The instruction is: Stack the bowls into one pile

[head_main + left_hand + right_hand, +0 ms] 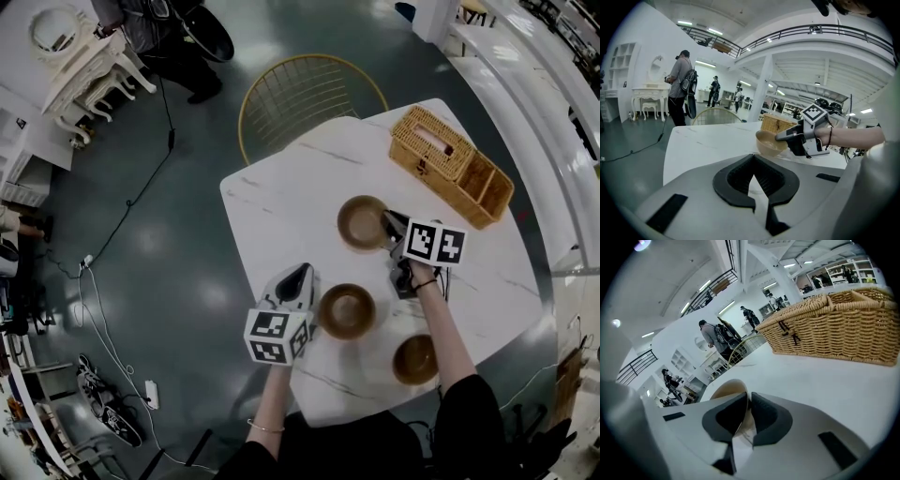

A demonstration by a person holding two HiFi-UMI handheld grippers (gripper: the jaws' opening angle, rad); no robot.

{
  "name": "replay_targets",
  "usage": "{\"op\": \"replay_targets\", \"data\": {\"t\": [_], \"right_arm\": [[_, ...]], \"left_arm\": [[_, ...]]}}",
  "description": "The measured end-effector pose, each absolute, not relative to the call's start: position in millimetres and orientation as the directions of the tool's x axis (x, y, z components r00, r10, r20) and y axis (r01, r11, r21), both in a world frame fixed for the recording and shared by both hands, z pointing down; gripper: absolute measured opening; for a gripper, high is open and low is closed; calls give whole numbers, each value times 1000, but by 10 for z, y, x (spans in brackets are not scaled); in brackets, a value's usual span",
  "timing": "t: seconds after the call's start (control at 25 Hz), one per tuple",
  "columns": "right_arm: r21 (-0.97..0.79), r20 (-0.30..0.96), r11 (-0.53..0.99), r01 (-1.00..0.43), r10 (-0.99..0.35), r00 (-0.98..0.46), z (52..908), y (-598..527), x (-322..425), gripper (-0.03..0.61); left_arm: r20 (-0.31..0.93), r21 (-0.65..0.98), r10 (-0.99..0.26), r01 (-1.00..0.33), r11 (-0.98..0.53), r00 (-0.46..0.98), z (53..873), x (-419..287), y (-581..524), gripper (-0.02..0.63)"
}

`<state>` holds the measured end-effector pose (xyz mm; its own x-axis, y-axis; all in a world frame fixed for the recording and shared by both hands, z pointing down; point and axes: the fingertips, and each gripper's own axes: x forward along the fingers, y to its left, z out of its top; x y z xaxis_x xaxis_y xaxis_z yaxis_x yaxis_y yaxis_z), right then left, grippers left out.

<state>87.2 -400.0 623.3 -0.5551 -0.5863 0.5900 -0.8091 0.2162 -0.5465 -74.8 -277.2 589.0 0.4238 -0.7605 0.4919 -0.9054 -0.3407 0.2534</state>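
— Tools first: what has the right tool [747,401] got?
— Its jaws are clamped on the rim of the far bowl [723,389], one pad inside the wall and one outside.
— And the left tool [753,182]?
— Jaws drawn together with nothing held; only the white desk [703,140] shows through the slit. Seen from above, it sits just beside the middle bowl [347,310], on that bowl's left.
— Where is the far bowl on the desk?
— Toward the middle of the top, upright, near the wicker basket [450,164]. Whether it is lifted clear I can't tell.
— The third one?
— The near bowl [414,359] stands at the person's edge, beside the right forearm [448,337]. All three bowls stand apart.
— Beyond the desk?
— A gold wire chair [305,98] at the far side.
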Motion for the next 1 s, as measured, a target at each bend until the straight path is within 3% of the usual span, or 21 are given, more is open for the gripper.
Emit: {"op": "replay_targets", "data": {"t": [1.0], "right_arm": [[-596, 448, 384, -705, -570, -689, 5408, -3427, 690, 29]], "left_arm": [[436, 228, -806, -915, -332, 401, 5442, -883, -2429, 15]]}}
